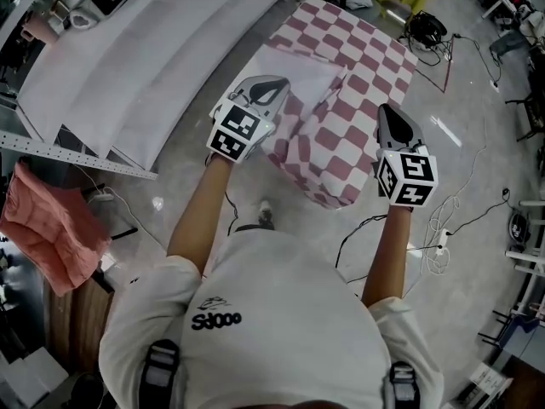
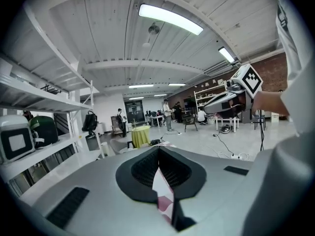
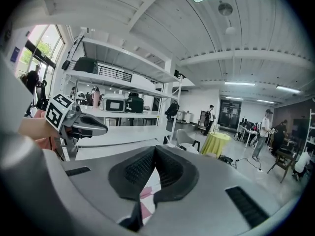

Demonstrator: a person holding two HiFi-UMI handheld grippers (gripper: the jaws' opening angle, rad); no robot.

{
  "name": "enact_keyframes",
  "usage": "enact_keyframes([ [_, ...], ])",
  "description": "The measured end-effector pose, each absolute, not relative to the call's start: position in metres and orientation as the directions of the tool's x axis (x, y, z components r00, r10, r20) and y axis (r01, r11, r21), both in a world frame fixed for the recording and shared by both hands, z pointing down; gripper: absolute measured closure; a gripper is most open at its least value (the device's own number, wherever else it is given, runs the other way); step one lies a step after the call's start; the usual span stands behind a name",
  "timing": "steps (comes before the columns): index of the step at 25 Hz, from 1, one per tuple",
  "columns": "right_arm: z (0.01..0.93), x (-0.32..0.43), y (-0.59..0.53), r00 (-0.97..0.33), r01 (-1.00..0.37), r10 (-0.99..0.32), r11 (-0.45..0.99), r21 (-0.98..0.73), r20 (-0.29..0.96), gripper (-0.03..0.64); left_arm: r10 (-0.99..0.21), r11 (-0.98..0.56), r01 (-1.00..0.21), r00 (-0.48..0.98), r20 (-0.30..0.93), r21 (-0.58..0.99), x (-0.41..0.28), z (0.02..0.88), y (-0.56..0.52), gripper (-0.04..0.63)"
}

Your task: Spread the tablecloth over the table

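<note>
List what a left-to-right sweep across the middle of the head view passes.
pink cloth → left gripper → checkered tablecloth → right gripper → white cables on the floor

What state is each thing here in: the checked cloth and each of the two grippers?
Pink-and-white checked fabric tablecloth: rumpled, partly folded over showing its white underside, near edge gripped.
Left gripper: jaws shut on the tablecloth.
Right gripper: jaws shut on the tablecloth.
</note>
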State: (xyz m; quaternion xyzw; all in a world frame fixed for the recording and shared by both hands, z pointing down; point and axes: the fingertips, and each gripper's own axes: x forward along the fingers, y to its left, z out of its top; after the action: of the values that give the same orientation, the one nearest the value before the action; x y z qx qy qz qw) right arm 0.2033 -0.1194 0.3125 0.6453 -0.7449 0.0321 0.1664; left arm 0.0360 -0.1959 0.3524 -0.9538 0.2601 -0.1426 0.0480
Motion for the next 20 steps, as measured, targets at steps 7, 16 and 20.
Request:
enact_keyframes([
  [7, 0.347, 0.213, -0.155, -0.065, -0.980, -0.930, 0.128, 0.154, 0.361, 0.595, -0.424, -0.904, -0.412, 0.839, 0.342, -0.110, 0.050, 0.403, -0.235, 0.566],
  [16, 0.408, 0.245, -0.185, -0.074, -0.984, -0.884, 0.139, 0.109, 0.462, 0.595, -0.280, -0.948, -0.317, 0.808, 0.519, -0.018, 0.104, 0.489, -0.263, 0.503],
  [20, 0.438, 0.274, -0.200, -0.067, -0.989, -0.864, 0.124, 0.083, 0.499, 0.594, -0.253, -0.942, -0.333, 0.774, 0.580, 0.033, 0.133, 0.533, -0.279, 0.506],
])
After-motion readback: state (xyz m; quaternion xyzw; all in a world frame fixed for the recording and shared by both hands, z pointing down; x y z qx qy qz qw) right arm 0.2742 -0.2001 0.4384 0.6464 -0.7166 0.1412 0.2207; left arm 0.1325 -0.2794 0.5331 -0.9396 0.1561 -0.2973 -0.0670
